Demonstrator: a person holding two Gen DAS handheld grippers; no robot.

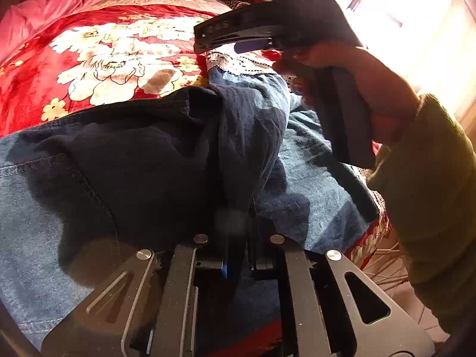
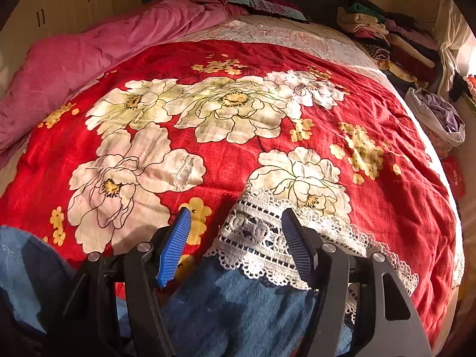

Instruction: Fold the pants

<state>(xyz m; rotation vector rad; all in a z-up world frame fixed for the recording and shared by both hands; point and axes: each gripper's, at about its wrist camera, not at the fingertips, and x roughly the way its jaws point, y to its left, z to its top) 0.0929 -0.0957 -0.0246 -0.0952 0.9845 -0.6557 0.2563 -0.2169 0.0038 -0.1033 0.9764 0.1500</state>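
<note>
Two hand-held grippers working on denim pants spread over a red floral bedspread

The left gripper (image 1: pixel 235 238) is clamped tight on a raised, dark fold of the pants (image 1: pixel 166 160), which lie across the near part of the bedspread (image 2: pixel 232 154). The right gripper (image 2: pixel 235 238) has its blue ribbed fingers (image 2: pixel 174 253) standing apart, pinching nothing, poised over the white lace hem (image 2: pixel 255 238) at the end of a pant leg. From the left wrist view, a hand (image 1: pixel 372 89) in a green sleeve (image 1: pixel 431 202) holds that right gripper. A pink quilt (image 2: pixel 89 59) lies bunched along the bed's far left edge, and a pile of folded clothes (image 2: pixel 383 38) sits at the far right
</note>
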